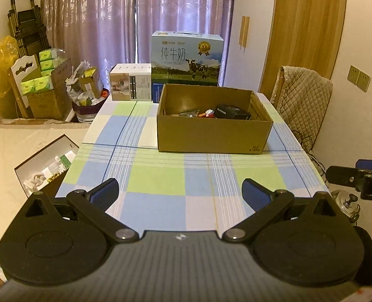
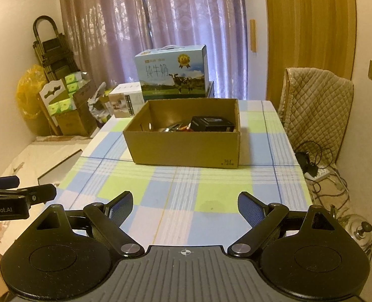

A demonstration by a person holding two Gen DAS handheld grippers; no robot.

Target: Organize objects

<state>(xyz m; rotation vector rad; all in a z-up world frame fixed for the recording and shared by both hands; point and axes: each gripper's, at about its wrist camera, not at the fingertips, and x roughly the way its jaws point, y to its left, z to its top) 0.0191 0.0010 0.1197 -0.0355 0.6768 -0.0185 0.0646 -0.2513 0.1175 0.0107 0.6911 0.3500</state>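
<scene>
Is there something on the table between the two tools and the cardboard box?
Nothing visible. Only bare checked tablecloth lies between the open left tool, the open right tool and the cardboard box.

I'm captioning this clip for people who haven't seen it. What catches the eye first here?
The open cardboard box in the middle of the checked tablecloth, with a black box and small items inside. Behind it, at the table's far end, stands a blue milk carton with a cow picture. Both grippers, left and right, hang open and empty in front.
</scene>
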